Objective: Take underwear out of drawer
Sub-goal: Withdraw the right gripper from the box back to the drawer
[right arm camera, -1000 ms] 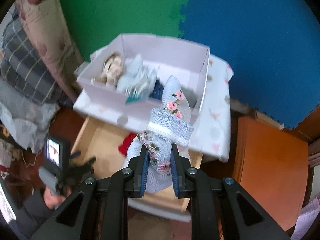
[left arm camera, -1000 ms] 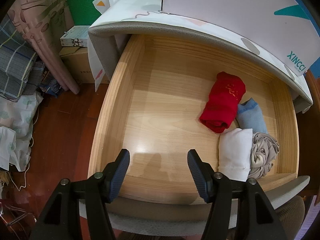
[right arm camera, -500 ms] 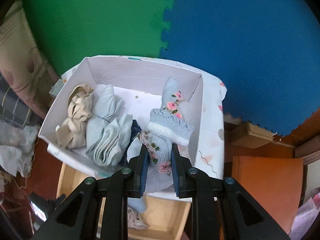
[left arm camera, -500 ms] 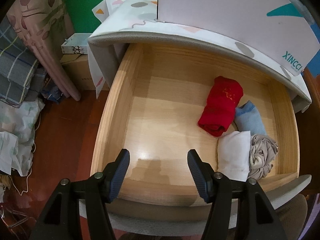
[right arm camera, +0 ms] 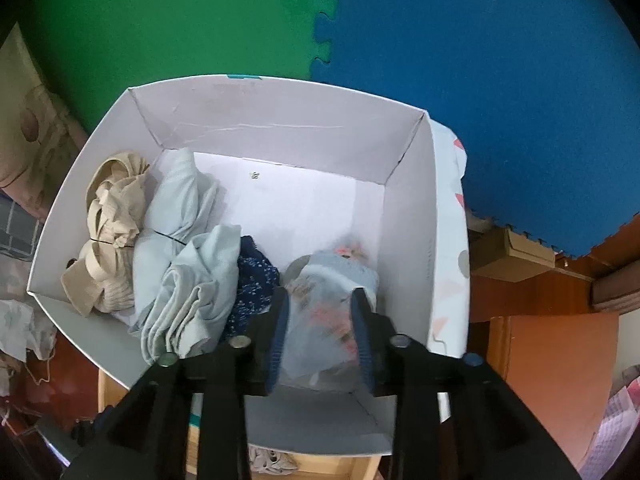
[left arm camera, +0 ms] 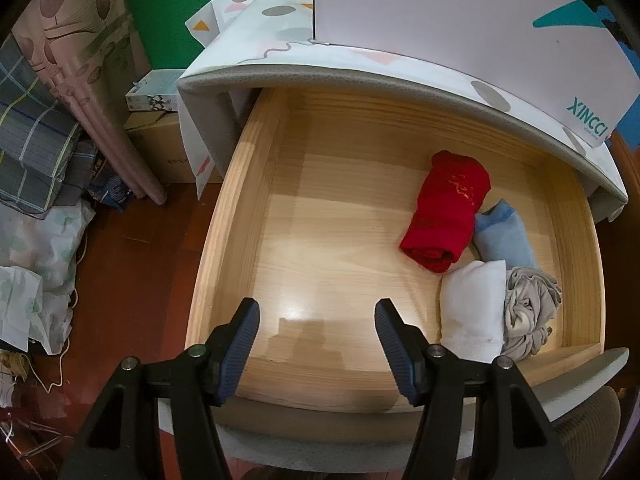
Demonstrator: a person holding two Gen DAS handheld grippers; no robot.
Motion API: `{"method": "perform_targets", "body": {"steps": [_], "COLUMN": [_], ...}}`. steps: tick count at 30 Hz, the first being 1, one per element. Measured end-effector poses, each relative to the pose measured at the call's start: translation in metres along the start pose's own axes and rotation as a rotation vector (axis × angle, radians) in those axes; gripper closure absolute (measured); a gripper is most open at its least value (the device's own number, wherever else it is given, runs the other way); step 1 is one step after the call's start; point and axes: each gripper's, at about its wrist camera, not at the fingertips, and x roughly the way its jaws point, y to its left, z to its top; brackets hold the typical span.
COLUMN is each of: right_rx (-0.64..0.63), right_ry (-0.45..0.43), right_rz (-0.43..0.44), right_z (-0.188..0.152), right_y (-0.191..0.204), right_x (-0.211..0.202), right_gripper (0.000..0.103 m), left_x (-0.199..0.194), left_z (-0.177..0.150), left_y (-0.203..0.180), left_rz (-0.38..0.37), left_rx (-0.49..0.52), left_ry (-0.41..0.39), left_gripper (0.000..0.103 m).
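Over the white box (right arm camera: 408,216), the right gripper (right arm camera: 320,320) has its jaws opening, a blurred floral blue underwear (right arm camera: 332,292) between them. The left gripper (left arm camera: 316,332) hovers, jaws apart and empty, above the wooden drawer (left arm camera: 224,240), where red underwear (left arm camera: 444,208) lies toward two o'clock.

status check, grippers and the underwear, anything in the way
Left gripper open, empty, over drawer. Right gripper jaws opening, floral underwear between them in white box. Four rolls left, nothing blocking.
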Motion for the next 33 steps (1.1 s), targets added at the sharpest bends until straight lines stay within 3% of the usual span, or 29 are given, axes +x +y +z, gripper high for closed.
{"method": "perform_targets", "body": {"steps": [8,16,21,29,33], "right_rx": [-0.028,-0.109,-0.144,-0.119,-0.11], "right_ry": [-0.029,0.025,0.12,0.286,0.338], "right_rz": [0.066,0.144,0.16,0.232,0.26], "right_z": [-0.023,-0.104,-0.151,-0.21,-0.222], "right_y": [-0.002,0.001,0.004,0.023,0.036], "right_x": [-0.04,-0.065,-0.038,0.044,0.072], "right_gripper": [0.059,0.054,0.054,0.054,0.041], "left_x": [0.004,0.005,0.006,0.006,0.007], "left_z": [0.0,-0.001,-0.001,-0.001,-0.001], "left_y": [0.001,0.0,-0.003,0.001,0.001], "left_rz": [-0.008,0.002,0.017,0.016,0.016], "left_rx": [-0.006,-0.003,0.014,-0.001,0.003], "left_ry": [0.021,0.03,0.034,0.041,0.044], "left_gripper": [0.041,0.041,0.041,0.041,0.041]}}
